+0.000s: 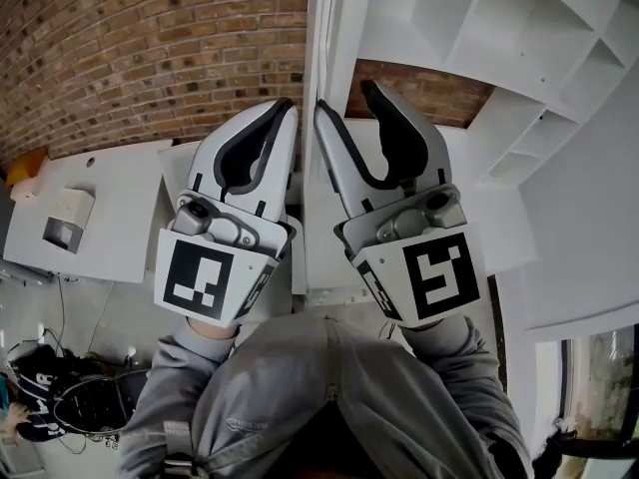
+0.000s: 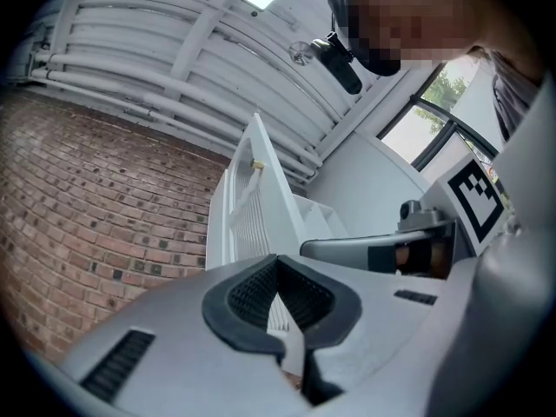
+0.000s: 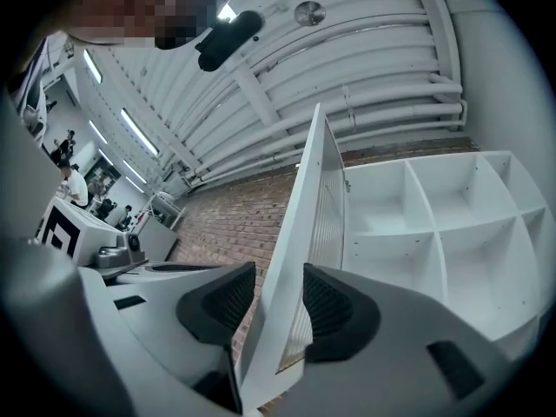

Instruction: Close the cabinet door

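Brick wall [image 3: 226,220] behind, white cabinet door [image 3: 300,215] edge-on up mid-frame beside open shelves [image 3: 434,224]: likely stiff, light, free-swinging, best pushed flat near its free edge; right gripper [image 3: 278,289] spread-jawed astride it, left gripper [image 2: 278,263] pressed together, empty.

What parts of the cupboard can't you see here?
Lower part of the cabinet door: head view, mostly hidden behind the left gripper and right gripper.
The door's flat faces: head view, seen only edge-on.
The cabinet shelves: right gripper view, cut off by the picture's dark rim.
A small fitting on the door: left gripper view, too small to tell.
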Demonstrator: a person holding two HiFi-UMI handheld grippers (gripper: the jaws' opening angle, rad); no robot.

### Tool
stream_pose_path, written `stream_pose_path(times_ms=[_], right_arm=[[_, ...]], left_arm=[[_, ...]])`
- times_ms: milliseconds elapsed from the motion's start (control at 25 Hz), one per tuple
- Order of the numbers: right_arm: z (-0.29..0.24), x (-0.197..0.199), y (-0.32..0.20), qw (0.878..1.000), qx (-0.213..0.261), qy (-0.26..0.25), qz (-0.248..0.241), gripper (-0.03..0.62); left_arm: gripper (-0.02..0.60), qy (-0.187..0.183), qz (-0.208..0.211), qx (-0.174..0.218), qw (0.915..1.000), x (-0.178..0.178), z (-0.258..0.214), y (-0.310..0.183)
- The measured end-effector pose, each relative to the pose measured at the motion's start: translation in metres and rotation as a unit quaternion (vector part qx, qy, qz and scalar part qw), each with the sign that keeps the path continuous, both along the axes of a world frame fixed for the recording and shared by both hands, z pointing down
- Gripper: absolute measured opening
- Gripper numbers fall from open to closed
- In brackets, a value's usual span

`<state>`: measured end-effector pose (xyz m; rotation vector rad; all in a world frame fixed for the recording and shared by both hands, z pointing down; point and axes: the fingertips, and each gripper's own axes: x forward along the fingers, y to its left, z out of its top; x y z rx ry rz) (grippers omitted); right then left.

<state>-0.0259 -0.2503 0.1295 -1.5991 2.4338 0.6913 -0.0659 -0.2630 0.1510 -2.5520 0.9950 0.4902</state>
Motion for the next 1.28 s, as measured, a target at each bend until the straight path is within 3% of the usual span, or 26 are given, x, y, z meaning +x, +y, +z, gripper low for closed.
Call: stream_pose_path(times_ms=[640, 1280], right_arm=[[0.011, -0.002, -0.025, 0.999, -0.026, -0.009, 0.029, 0.178], [0.007, 0.002, -0.027, 0.998, -0.028, -0.015, 0.045, 0.17]], left_arm=[[0.006, 0.0, -0.007, -0.006, 1.0, -0.002, 0.005, -0.003], [0.006, -0.009, 0.013, -0.016, 0.9997, 0.01, 0.01, -0.008]])
